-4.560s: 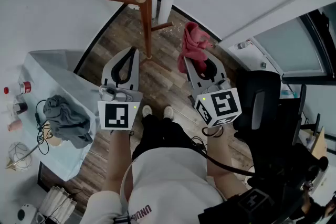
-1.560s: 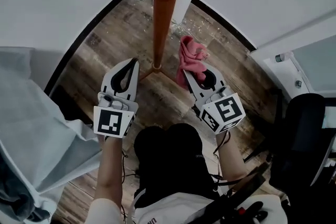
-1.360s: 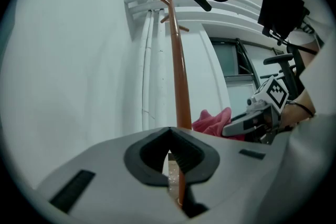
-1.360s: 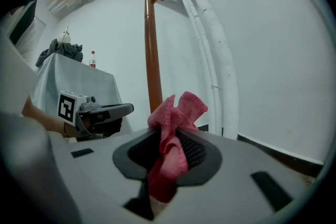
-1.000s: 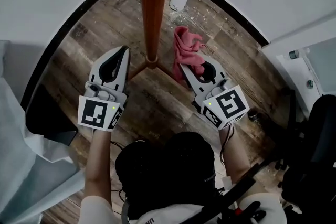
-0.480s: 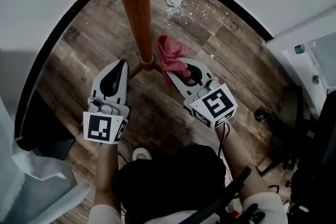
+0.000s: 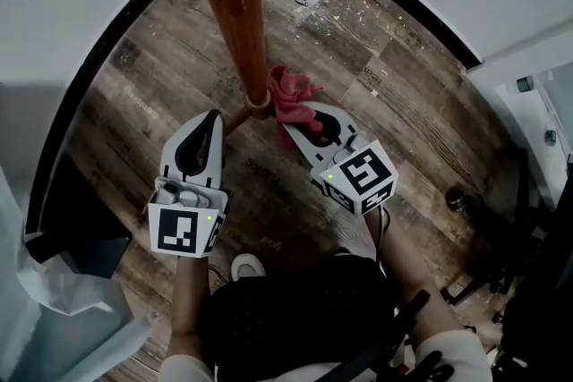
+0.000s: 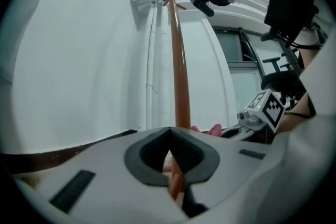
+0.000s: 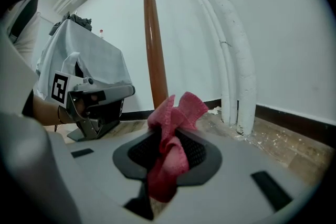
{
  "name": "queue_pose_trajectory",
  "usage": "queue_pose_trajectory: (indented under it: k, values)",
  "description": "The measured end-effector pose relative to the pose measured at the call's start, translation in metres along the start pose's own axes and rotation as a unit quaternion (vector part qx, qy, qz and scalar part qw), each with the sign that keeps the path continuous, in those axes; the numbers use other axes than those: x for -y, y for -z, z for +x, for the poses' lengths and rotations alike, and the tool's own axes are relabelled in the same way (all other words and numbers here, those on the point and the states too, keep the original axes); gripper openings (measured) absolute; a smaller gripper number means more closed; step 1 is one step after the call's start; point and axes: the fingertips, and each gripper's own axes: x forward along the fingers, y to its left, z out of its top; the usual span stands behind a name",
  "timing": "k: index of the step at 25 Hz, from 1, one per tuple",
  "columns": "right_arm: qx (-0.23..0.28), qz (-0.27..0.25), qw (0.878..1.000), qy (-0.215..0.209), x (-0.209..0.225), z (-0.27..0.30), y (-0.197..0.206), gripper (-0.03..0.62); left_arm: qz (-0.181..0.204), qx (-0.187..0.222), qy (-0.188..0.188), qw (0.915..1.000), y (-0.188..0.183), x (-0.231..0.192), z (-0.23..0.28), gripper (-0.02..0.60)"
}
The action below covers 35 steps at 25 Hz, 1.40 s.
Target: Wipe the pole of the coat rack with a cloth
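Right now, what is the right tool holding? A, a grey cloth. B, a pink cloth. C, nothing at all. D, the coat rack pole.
B: in the right gripper view the right tool is closed on a bunched pink cloth, while the pole stands behind it, outside the jaws.

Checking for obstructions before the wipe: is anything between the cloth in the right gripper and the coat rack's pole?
Nothing visible does. The pink cloth, clamped in the right gripper, lies right beside the pole near its base; the left gripper is off to the pole's other side.
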Motion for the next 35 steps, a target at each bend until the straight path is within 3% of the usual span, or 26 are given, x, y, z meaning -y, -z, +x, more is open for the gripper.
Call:
queue_pose_trajectory:
  k: [19, 25, 35]
  values:
    - [-0.047, 0.034, 0.997, 0.040, 0.016, -0.004, 0.055, 0.094, -0.028, 0.009, -0.014, 0.9995, 0.012, 0.001, -0.013, 0.009]
    - [-0.068, 0.052, 0.995, 0.057, 0.025, -0.016, 0.078, 0.094, -0.053, 0.005, -0.010, 0.9985, 0.024, 0.007, -0.017, 0.009]
    - [-0.092, 0.048, 0.991, 0.086, 0.037, -0.030, 0.106, 0.094, -0.050, -0.002, -0.013, 0.9987, 0.034, 0.011, -0.022, 0.009]
